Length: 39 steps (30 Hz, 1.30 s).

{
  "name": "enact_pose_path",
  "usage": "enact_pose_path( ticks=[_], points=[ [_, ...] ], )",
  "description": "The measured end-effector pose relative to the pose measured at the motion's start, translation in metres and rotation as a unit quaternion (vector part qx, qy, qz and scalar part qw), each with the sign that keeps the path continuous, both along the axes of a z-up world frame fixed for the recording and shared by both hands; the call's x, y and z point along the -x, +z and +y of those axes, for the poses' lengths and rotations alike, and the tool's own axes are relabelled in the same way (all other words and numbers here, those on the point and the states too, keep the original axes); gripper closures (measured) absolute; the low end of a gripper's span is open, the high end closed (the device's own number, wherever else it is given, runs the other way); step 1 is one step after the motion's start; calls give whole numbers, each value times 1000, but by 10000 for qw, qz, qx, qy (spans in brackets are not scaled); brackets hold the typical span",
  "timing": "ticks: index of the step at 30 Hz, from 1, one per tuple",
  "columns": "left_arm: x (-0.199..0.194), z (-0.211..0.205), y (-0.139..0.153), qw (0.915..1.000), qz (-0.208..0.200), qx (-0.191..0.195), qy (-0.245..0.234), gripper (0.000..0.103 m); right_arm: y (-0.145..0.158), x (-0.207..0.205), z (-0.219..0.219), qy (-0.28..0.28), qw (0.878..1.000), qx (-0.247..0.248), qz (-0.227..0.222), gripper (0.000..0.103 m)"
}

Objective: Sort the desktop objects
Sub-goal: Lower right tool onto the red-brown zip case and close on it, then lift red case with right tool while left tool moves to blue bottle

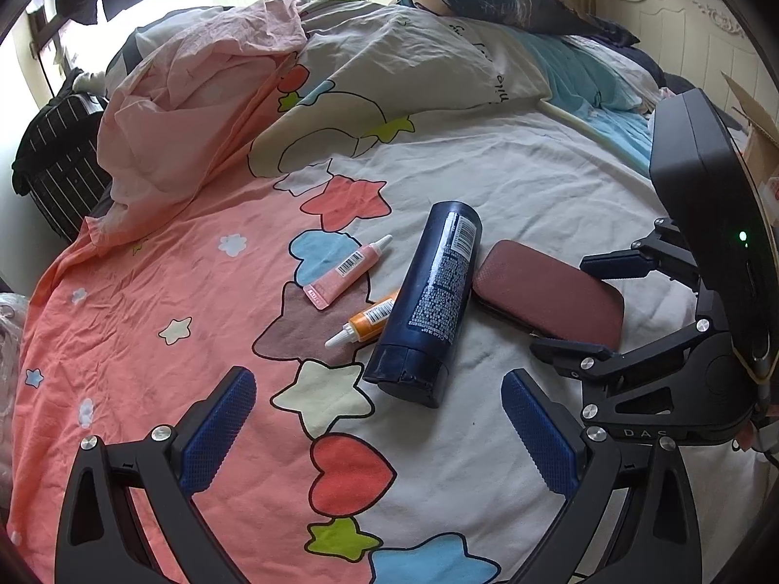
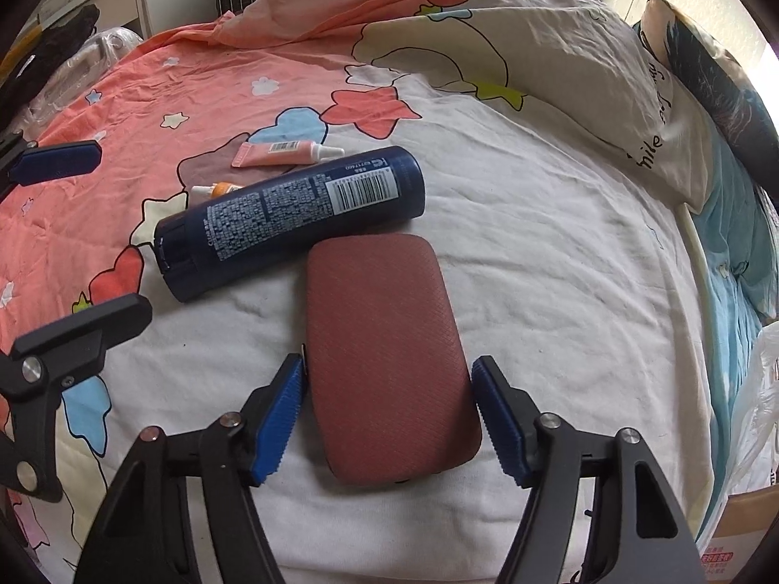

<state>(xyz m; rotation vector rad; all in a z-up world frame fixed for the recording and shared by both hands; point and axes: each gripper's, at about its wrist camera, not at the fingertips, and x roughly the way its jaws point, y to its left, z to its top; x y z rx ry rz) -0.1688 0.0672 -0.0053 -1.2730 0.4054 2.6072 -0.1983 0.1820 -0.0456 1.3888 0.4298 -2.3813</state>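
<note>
A dark blue bottle point(image 1: 423, 301) point(image 2: 292, 216) lies on the bedsheet. A pink tube point(image 1: 346, 272) point(image 2: 282, 152) and a small orange tube point(image 1: 365, 323) point(image 2: 219, 190) lie beside it, the orange one partly tucked under the bottle. A maroon flat case point(image 1: 550, 292) point(image 2: 389, 355) lies next to the bottle. My right gripper point(image 2: 387, 382) is open with its fingers on either side of the case's near end; the left pad sits close to its edge. It also shows in the left wrist view point(image 1: 591, 309). My left gripper point(image 1: 377, 389) is open and empty, short of the bottle's cap.
A crumpled pink quilt point(image 1: 194, 112) and pillows point(image 1: 511, 0) lie at the far side of the bed. A striped black bag point(image 1: 58, 160) stands at the left. A cardboard box point(image 2: 740, 530) and a plastic bag point(image 2: 759, 413) are at the right bed edge.
</note>
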Motion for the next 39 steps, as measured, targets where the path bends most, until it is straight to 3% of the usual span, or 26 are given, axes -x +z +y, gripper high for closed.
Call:
enact_pose_path(
  ticks=[9,15,24,26,27,32,39],
  points=[
    [10,12,-3,9998,-23,147,-120,0,19,-8,26,-469,9986,214,122,41],
    [12,25,-7,9991,-42,280,-300,0,6,-5,25,-451,9989,71,-41,42],
    [12,27,-8,9989,-48,300,-348,0,-5,12,23,-486,9986,175,-151,31],
    [13,27,-9,9990,-74,282,-350,0,-4,12,25,-489,9981,324,-173,32],
    [13,27,-9,9989,-77,282,-353,0,-4,12,27,-492,9978,400,-185,40],
    [15,28,-11,9990,-99,265,-342,0,2,5,35,-595,9958,660,-229,40],
    [19,41,-15,9984,-86,346,-435,0,20,-3,48,-798,9948,631,97,40]
  ],
)
